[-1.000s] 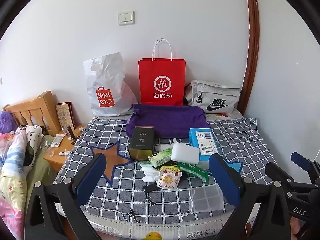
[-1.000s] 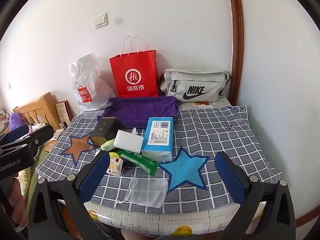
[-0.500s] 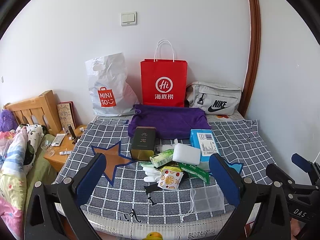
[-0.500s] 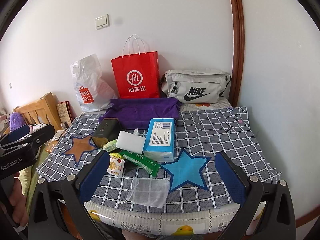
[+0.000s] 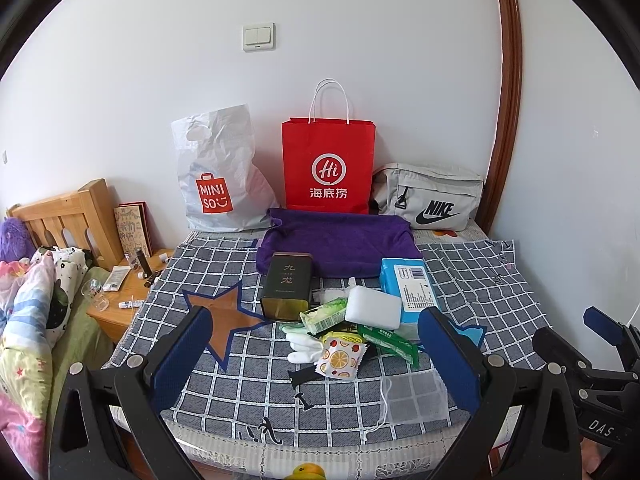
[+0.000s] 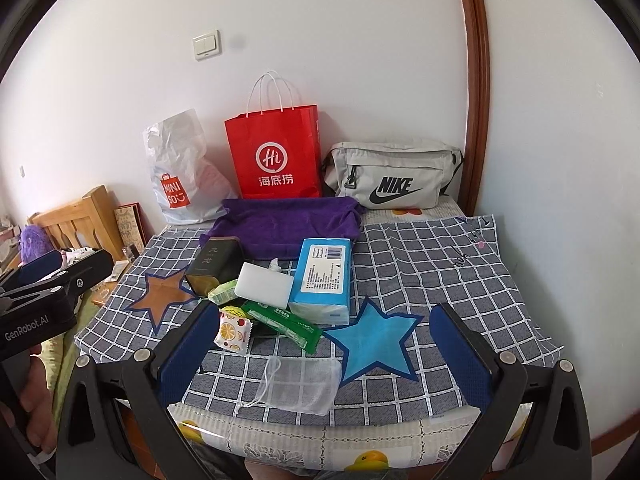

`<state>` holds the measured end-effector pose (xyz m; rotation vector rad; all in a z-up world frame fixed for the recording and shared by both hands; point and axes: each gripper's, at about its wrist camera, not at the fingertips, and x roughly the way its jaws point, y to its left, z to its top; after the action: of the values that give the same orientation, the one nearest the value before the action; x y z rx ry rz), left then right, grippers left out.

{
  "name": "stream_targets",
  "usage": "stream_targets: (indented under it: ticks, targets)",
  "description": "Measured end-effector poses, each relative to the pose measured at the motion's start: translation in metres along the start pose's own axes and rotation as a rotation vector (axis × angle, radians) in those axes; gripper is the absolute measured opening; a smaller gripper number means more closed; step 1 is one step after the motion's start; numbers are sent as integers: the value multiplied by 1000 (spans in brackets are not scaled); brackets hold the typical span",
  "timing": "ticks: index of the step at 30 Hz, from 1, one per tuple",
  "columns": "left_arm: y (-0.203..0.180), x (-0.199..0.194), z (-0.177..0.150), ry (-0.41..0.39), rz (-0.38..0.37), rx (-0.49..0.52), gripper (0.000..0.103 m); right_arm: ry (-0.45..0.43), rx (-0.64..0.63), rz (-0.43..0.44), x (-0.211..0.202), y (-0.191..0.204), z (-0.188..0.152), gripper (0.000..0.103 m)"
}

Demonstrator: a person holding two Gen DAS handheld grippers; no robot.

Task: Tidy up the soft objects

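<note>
Both the left tongs (image 5: 316,354) and right tongs (image 6: 326,354) gape wide, holding nothing. Just ahead between the right pair lies the mesh pouch (image 6: 298,384) (limp, I judge): descend squarely and pinch its middle.

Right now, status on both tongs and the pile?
Left tongs open, empty. Right tongs open, empty, short of the mesh pouch. Pile untouched: white sponge atop tissue pack. Dark tin beside it.
</note>
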<state>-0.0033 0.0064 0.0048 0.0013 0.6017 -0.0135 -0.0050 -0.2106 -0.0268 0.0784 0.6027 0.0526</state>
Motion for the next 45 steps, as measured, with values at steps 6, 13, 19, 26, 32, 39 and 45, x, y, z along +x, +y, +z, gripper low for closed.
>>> stream_targets:
  ticks: [6, 13, 19, 26, 32, 39, 45]
  targets:
    - [0, 0, 0, -1, 0, 0, 103, -1, 1, 2, -1, 0, 3, 103]
    - [1, -1, 0, -1, 0, -1, 103, -3, 1, 3, -1, 0, 1, 103]
    - [2, -1, -1, -2, -1, -3, 103, -4, 1, 3, -1, 0, 0, 103]
    - [2, -1, -1, -2, -2, -2, 103, -7, 2, 5, -1, 0, 1, 103]
    - [1, 0, -1, -2, -1, -2, 103, -12, -4, 5, -2, 2, -1, 103]
    - [2, -1, -1, -3, -2, -3, 103, -13, -4, 8, -2, 3, -1, 103]
    - [4, -2, 0, -5, -3, -3, 103, -16, -5, 8, -2, 2, -1, 103]
